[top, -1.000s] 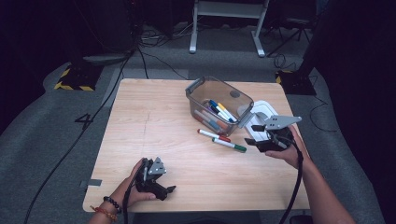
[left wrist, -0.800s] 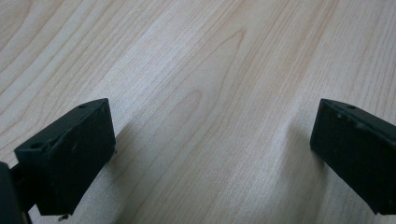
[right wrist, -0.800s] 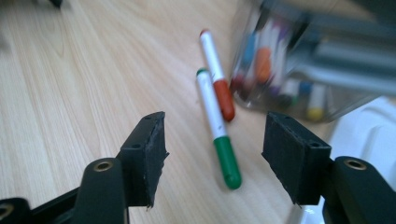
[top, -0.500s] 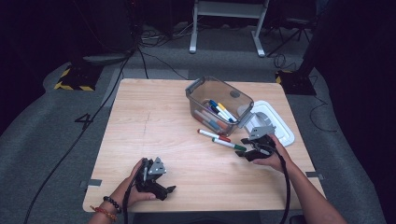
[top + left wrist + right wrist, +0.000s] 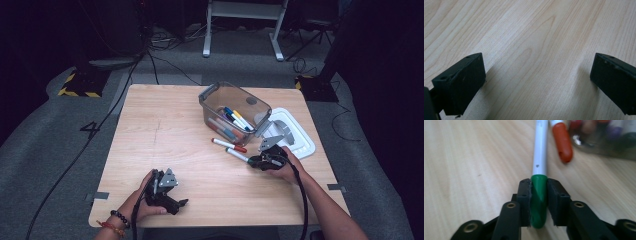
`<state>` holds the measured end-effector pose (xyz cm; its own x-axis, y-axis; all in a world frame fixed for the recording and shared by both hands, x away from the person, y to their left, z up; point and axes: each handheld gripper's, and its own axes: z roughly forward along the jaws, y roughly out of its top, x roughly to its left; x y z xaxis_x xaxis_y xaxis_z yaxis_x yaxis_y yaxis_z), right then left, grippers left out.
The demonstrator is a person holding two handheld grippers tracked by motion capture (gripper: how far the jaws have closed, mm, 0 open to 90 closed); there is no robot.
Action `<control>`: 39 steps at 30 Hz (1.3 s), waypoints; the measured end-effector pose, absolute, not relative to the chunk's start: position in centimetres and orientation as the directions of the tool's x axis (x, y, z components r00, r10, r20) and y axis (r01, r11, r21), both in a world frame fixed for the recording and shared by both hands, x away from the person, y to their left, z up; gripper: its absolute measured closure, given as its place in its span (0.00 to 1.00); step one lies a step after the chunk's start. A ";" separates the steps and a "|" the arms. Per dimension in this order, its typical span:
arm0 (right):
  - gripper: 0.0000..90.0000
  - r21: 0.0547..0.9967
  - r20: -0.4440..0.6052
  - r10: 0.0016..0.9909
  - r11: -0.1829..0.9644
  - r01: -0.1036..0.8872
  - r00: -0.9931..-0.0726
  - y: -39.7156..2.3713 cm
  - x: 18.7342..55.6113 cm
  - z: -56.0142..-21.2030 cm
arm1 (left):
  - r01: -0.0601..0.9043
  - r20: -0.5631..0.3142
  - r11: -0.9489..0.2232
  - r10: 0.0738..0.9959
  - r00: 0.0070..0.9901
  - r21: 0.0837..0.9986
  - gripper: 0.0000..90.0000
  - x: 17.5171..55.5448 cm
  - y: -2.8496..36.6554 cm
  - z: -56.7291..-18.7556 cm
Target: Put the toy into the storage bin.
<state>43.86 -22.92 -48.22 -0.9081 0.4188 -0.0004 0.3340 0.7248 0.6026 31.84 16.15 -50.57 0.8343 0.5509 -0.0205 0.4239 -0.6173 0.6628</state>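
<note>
A: High view: tabletop [image 5: 165, 145] evenly lit from above, floor and room beyond its far edge nearly black. Slight softness overall.

B: Left gripper view: bright wood, crisp grain, soft shadows beside the near, blurred jaws.

A: Right gripper view: green marker [image 5: 539, 195] cap sharp; red marker [image 5: 561, 141] and bin [image 5: 604, 142] blurred, small glare on the plastic.

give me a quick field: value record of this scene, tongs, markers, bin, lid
work in hand: picking a marker off the table
right tongs: jaws have just closed on the green-capped marker at its cap
left tongs: open, nothing between the jaws, low over the table
red-capped marker: lies on the table beside the green one
clear bin: holds several markers
white lid: flat on the table, right of the bin
</note>
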 end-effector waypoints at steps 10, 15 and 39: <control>0.84 0.606 -0.035 0.368 0.747 0.273 -0.929 -22.4 42.0 -47.1 | 0.424 -0.021 -0.617 0.551 0.834 0.663 0.00 31.8 16.1 -50.6; 0.84 0.657 -0.030 0.362 0.710 0.255 -0.932 -22.9 41.2 -45.5 | 0.422 -0.021 -0.617 0.549 0.835 0.664 0.00 31.9 16.1 -50.6; 0.84 0.803 -0.149 0.447 0.576 0.156 -0.882 -23.9 41.8 -34.9 | 0.427 -0.019 -0.615 0.556 0.831 0.663 0.00 31.8 16.2 -50.6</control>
<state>41.76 -23.87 -34.91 -0.8822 0.4467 -0.1485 0.1564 0.5756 0.8026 31.79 16.15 -50.57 0.8311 0.5558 -0.0194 0.4269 -0.6153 0.6627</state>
